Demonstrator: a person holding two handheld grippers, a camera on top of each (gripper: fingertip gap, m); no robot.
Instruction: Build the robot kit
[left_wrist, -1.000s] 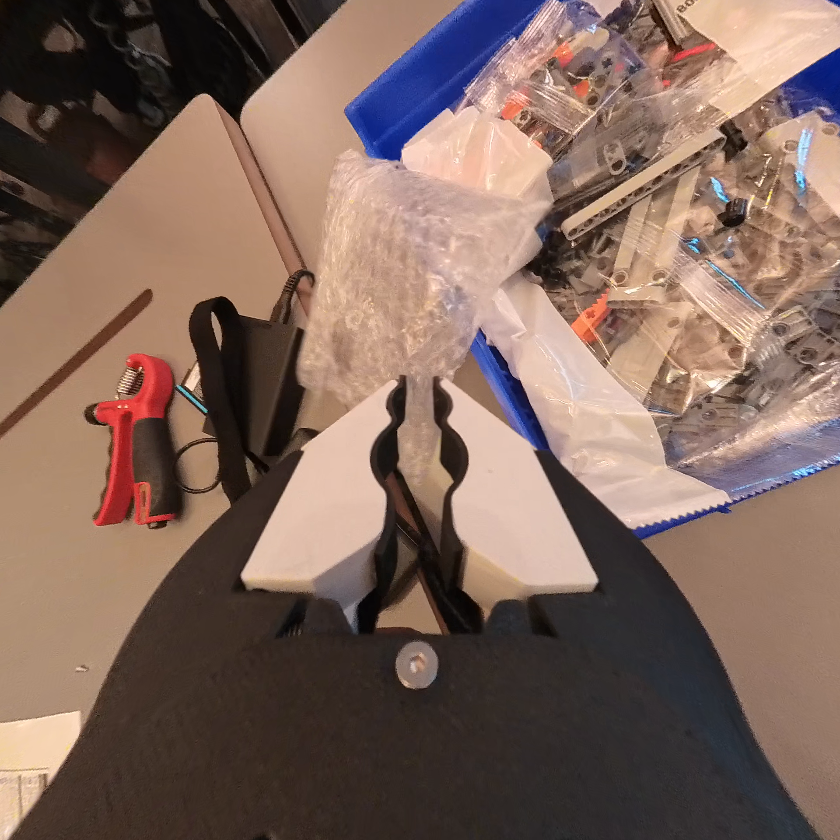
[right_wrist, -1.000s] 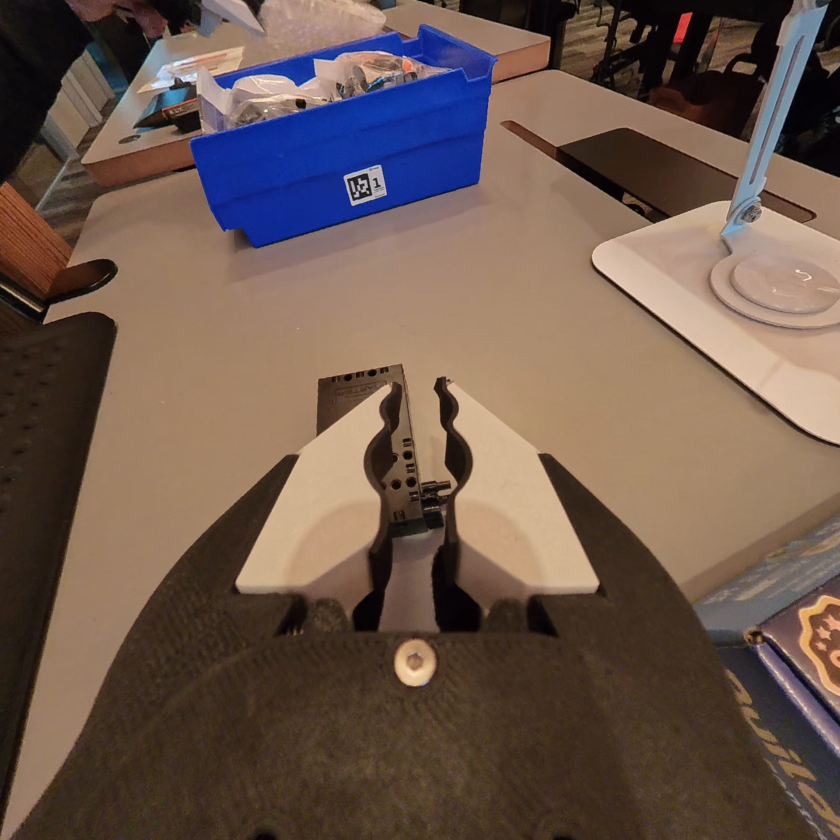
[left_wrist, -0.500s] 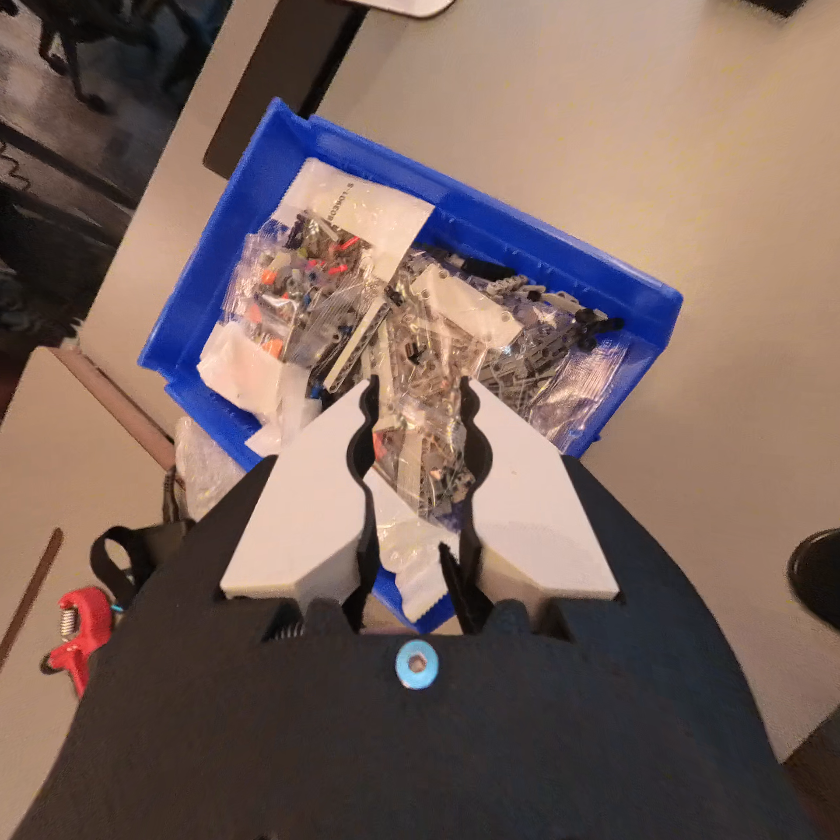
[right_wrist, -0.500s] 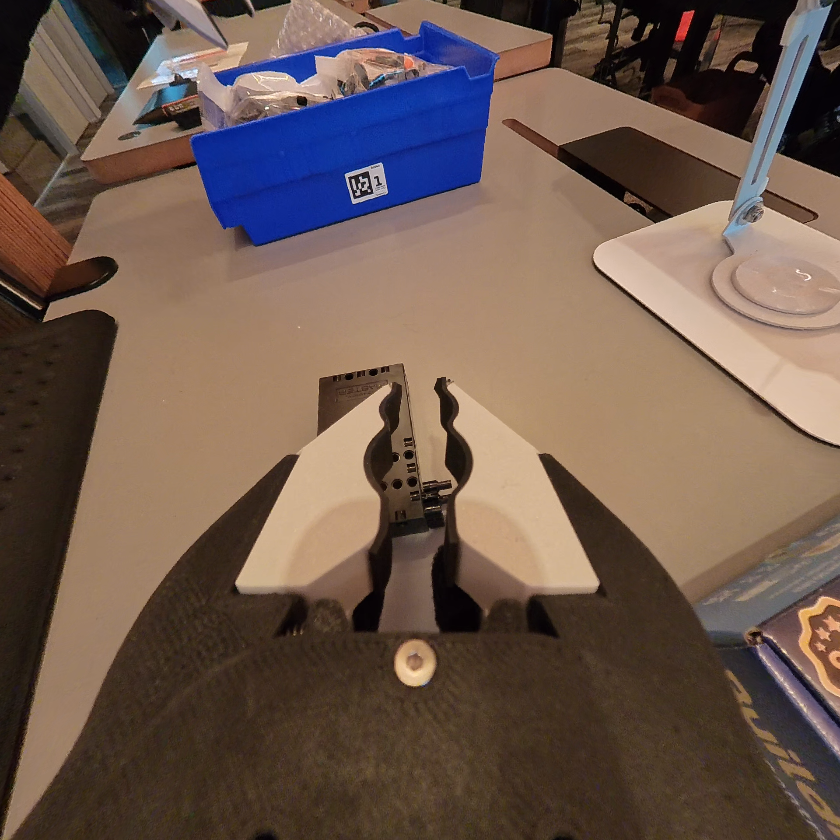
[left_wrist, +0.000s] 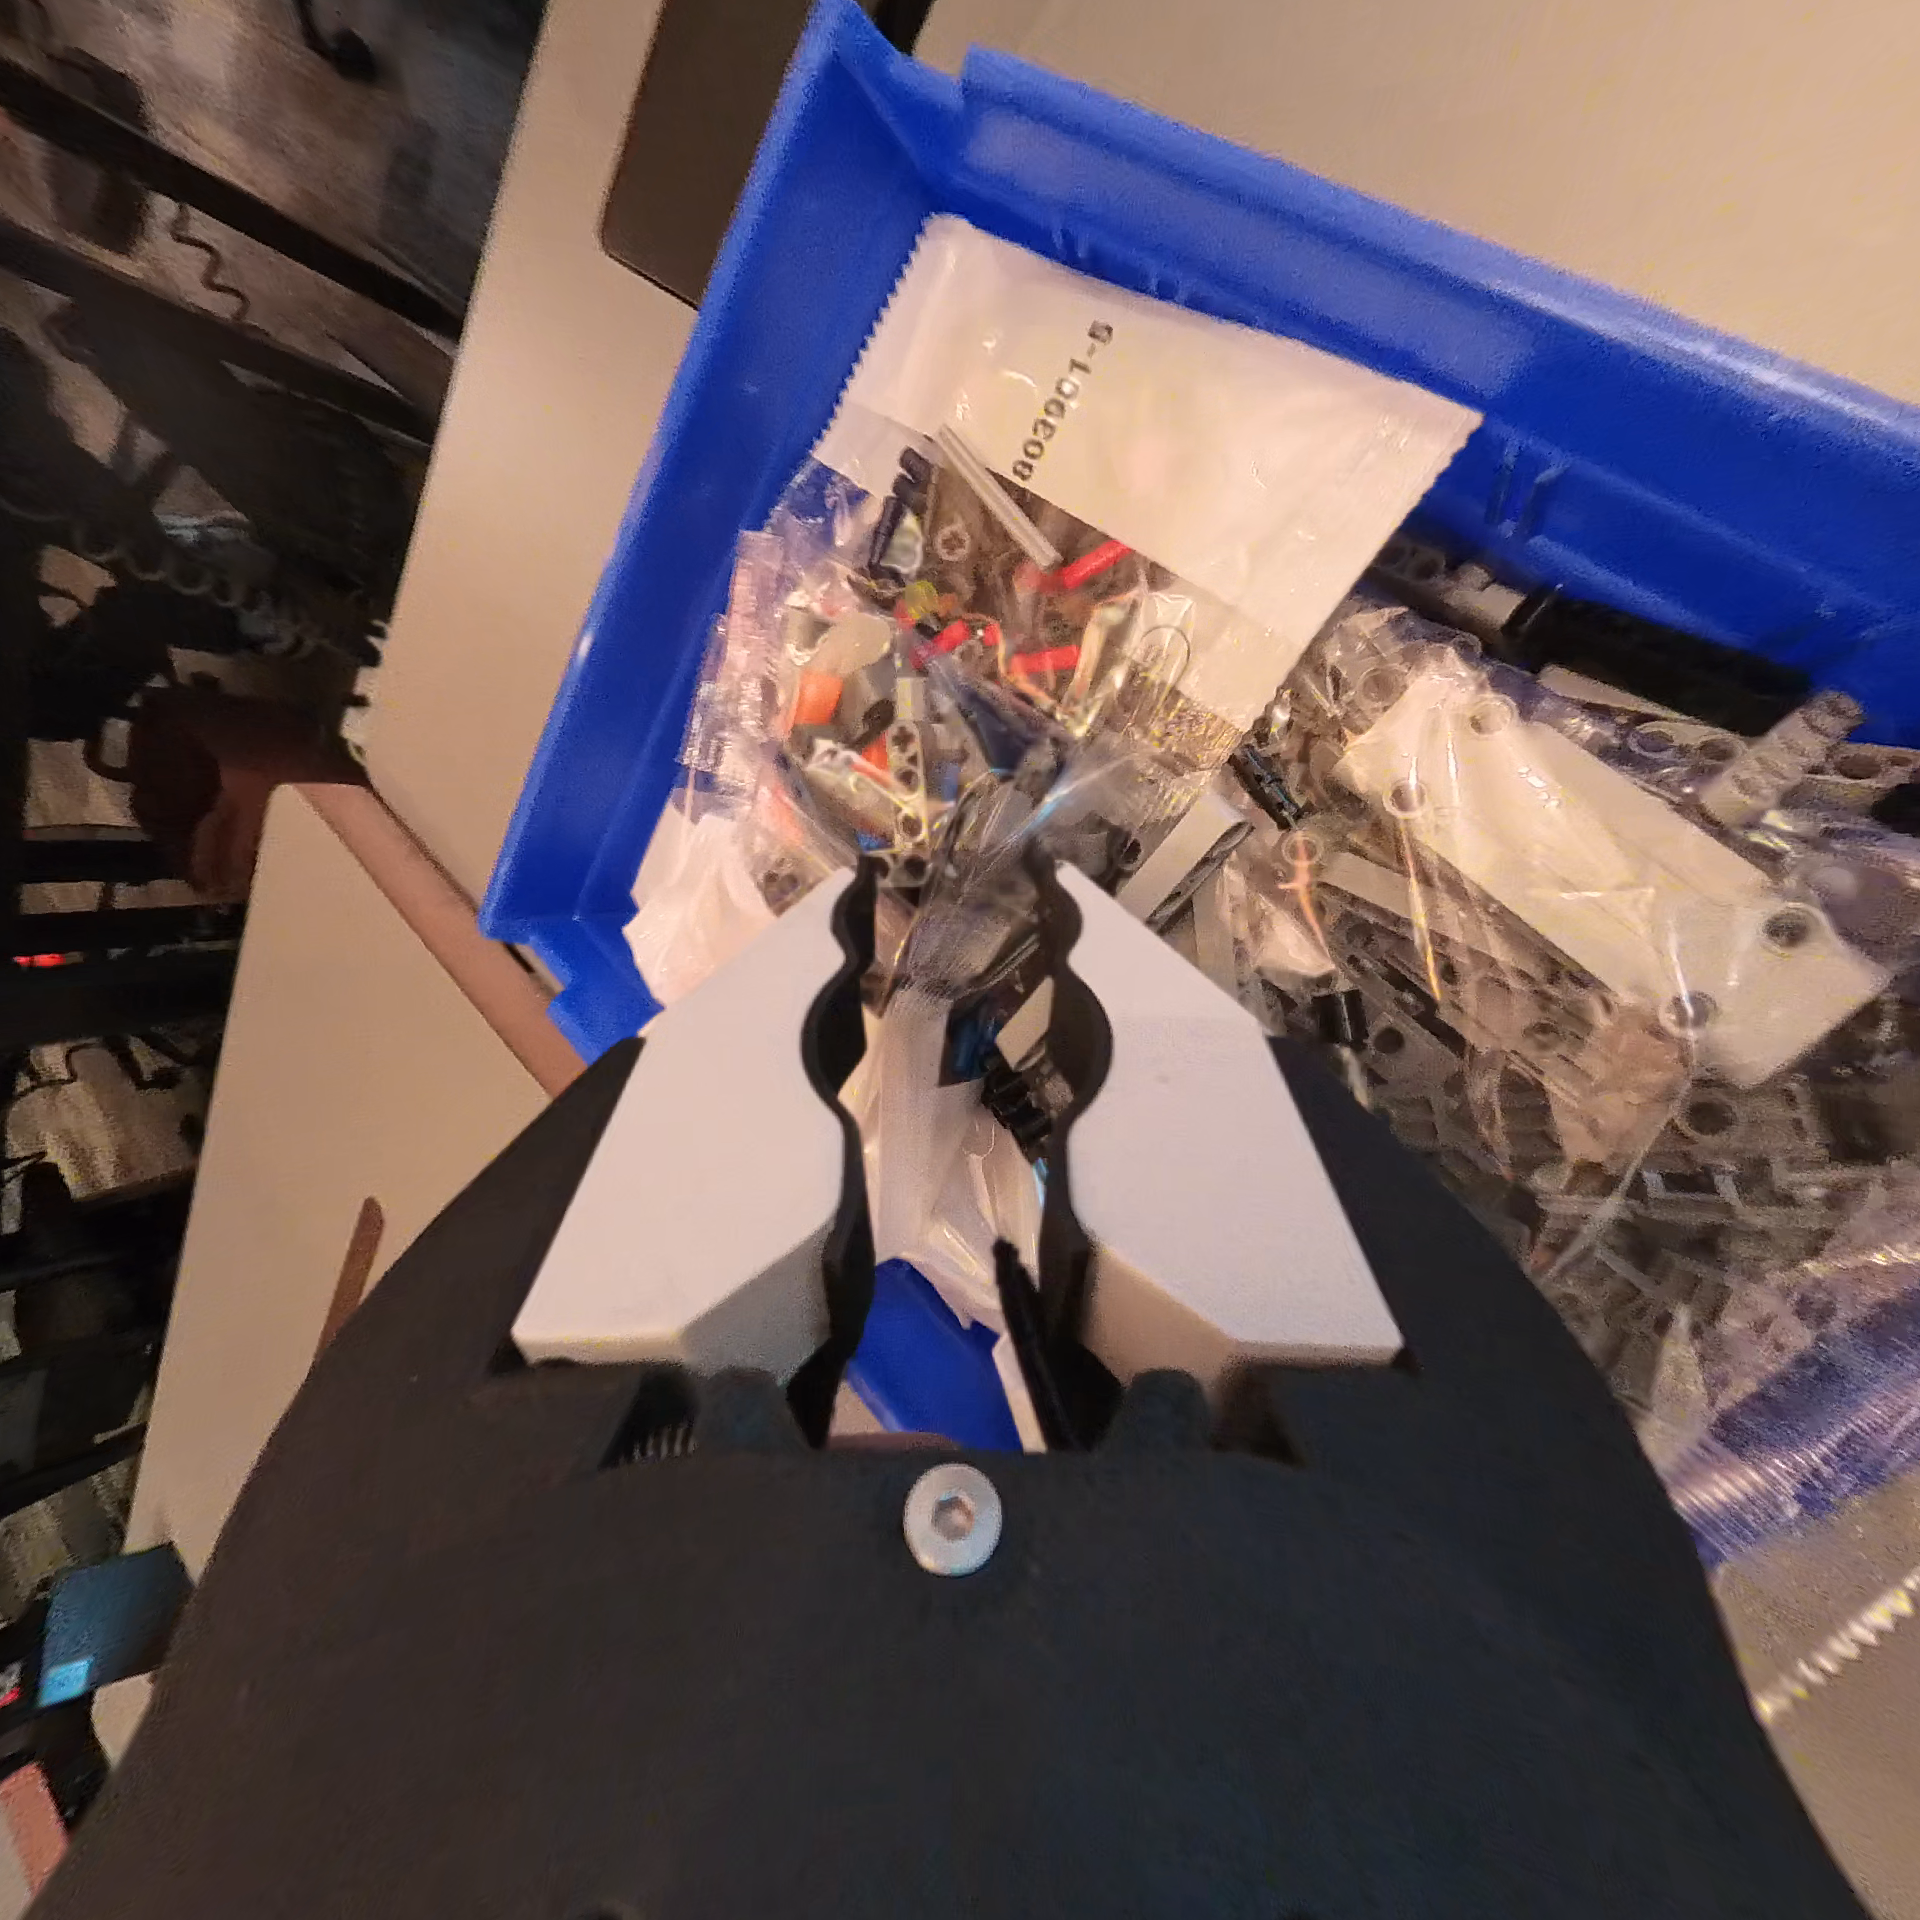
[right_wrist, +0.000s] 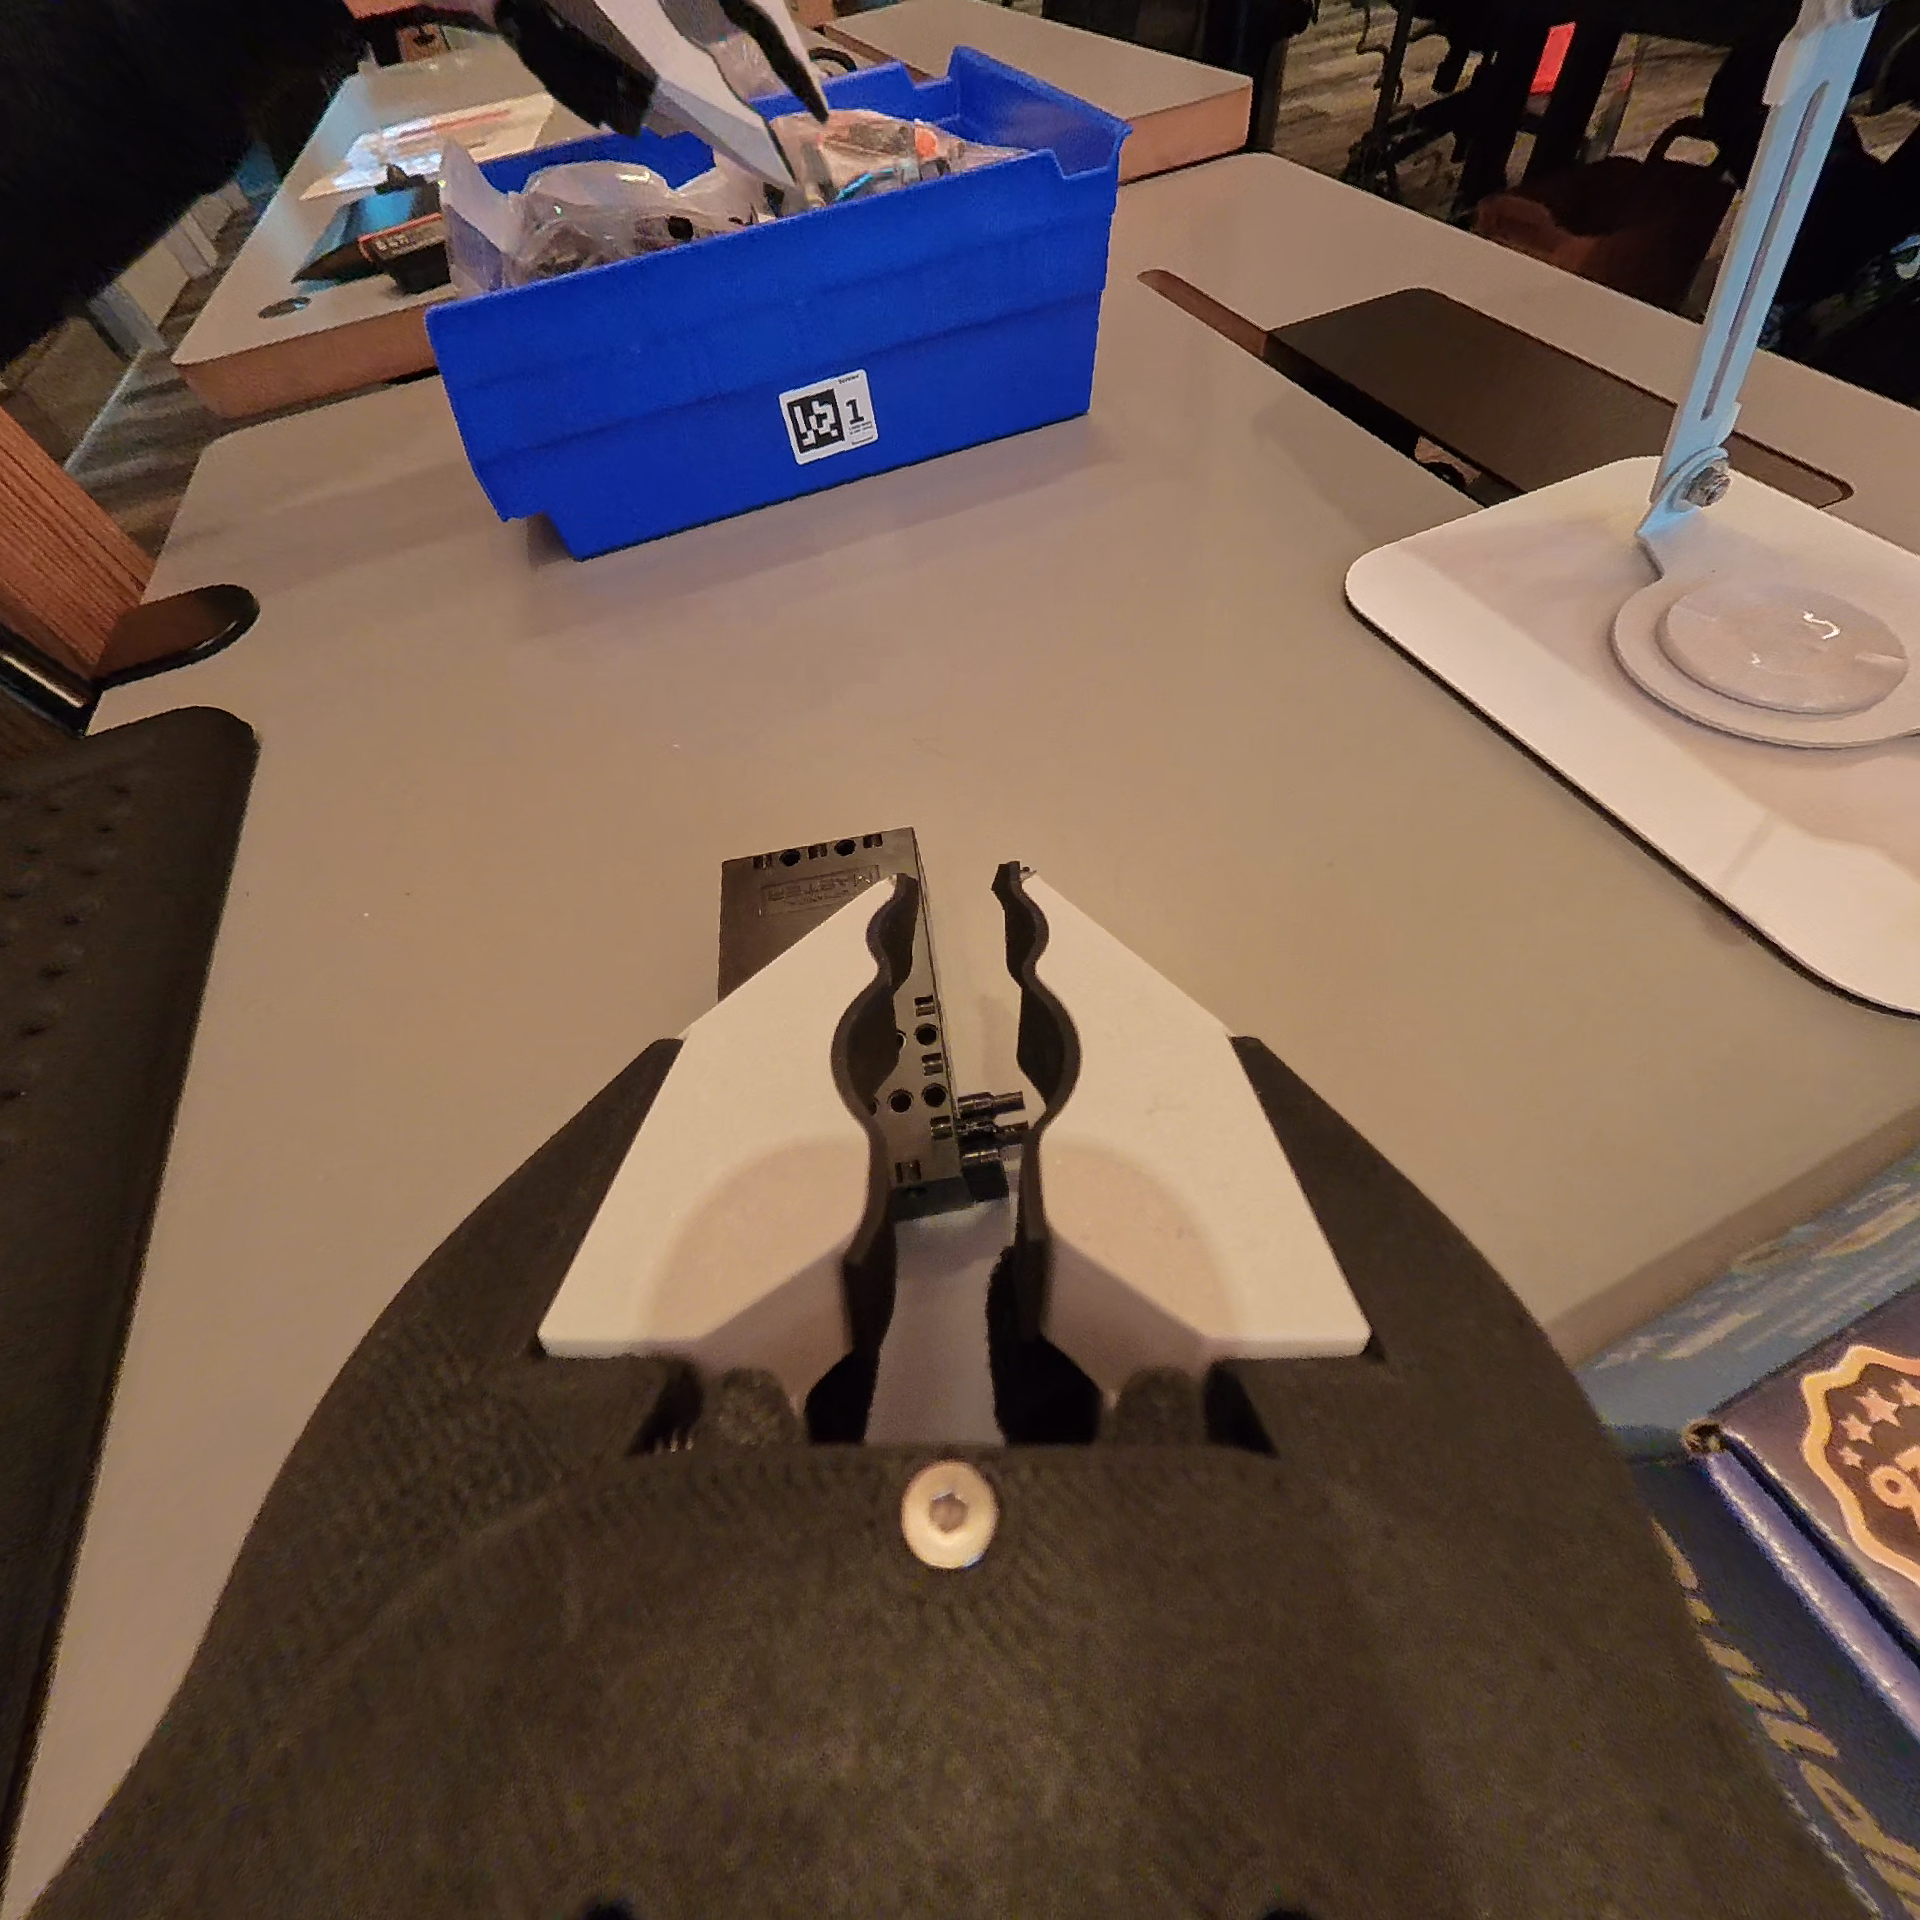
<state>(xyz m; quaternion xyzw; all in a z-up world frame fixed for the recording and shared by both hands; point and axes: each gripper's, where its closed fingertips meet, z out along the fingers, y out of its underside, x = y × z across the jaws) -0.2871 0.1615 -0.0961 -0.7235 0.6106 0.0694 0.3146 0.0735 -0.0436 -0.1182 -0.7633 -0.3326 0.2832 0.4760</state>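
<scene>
We see the left gripper (left_wrist: 951, 883) reaching down into the blue bin (left_wrist: 1351, 260), its fingertips pinching the gathered clear film of a plastic bag of small parts (left_wrist: 935, 665) — red, orange and grey pieces show through it. The picture is blurred there, so the grip looks closed on the film but we cannot be quite sure how firmly. More clear bags of grey parts (left_wrist: 1507, 987) fill the rest of the bin, which stands on the grey table (right_wrist: 1039, 675).

The right gripper (right_wrist: 961, 878) rests low over the table, well apart from the bin, fingers parted and clamping nothing. A black perforated block (right_wrist: 821, 904) lies flat on the table, partly under the left finger — its short pegs poke into the gap. To the right sits a white stand base (right_wrist: 1507, 623); a dark blue box (right_wrist: 1818, 1455) lies at the near right edge
</scene>
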